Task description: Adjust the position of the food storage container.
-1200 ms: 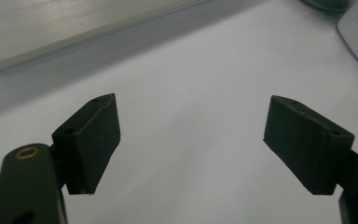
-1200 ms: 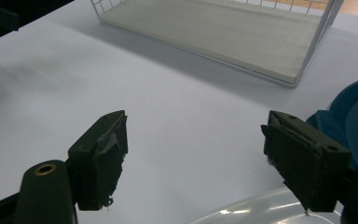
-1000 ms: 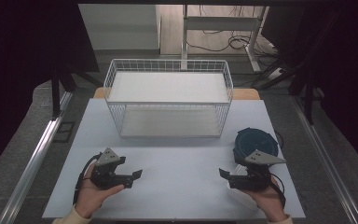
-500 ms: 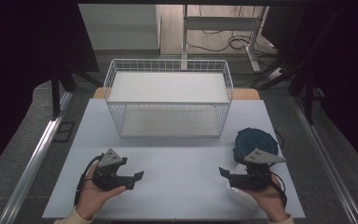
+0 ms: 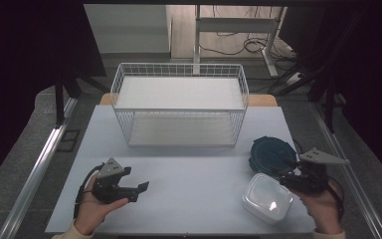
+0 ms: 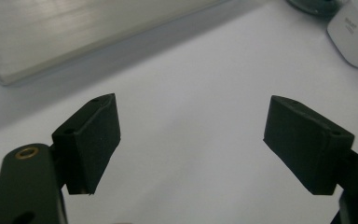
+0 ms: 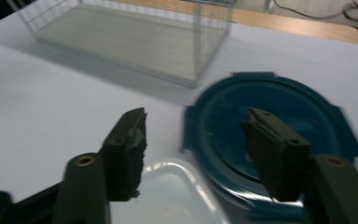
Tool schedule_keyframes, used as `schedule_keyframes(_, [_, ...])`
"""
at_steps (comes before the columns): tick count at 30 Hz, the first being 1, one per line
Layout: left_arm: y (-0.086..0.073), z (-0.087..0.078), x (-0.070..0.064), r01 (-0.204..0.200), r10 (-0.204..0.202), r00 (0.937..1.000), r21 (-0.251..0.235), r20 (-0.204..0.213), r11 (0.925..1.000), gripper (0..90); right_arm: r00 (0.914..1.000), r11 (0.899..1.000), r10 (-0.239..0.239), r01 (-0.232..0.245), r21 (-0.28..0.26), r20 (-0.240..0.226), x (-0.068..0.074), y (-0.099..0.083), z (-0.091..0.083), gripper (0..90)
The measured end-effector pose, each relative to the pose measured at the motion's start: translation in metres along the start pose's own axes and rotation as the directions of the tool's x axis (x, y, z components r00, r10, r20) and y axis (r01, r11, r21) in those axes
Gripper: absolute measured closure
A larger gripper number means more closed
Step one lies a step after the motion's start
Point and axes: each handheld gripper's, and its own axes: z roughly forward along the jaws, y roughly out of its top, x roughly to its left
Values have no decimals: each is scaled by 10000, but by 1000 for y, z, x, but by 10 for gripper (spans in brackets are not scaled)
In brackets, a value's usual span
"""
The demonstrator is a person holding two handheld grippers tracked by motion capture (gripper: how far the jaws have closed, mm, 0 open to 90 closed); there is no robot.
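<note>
The desk is pale white. The wire basket is white with a fine grid pattern. The round lid is dark teal blue. The rounded container is glossy white. Both the left gripper and the right gripper are black, each topped by a grey plate.

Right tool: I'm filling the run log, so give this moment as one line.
right tool: open, above white box | blue lid: on table beside box | left tool: open, idle | basket: empty
</note>
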Motion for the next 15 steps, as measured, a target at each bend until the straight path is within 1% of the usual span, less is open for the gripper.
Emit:
schedule_keyframes(2, [-2,-2,2,33,-33,10000,-13,-14,10000,186,9995,9994,209,-215,277,234,-12,-2,-4,504])
schedule_keyframes(3, [-3,-2,3,53,-53,10000,-9,-22,10000,186,9990,9985,308,-323,444,337,-19,-4,-6,553])
schedule_keyframes(4, [-4,-3,4,62,-62,10000,0,-30,10000,186,9987,9970,376,-397,658,336,-24,-6,-7,600])
schedule_keyframes(8, [-5,-3,6,106,-106,9999,24,-51,9999,186,9983,9863,347,-419,1598,478,-39,-17,-10,757])
schedule_keyframes(11, [-4,-3,5,78,-78,10000,-2,-26,10000,187,9984,9737,331,-427,2237,462,-48,-25,-7,869])
schedule_keyframes(12, [-4,-3,5,61,-61,10000,2,-32,10000,187,9984,9687,294,-405,2448,488,-51,-27,-5,891])
schedule_keyframes(15, [-4,-2,4,74,-74,10000,38,-42,10000,187,9984,9482,361,-483,3140,446,-58,-33,6,894])
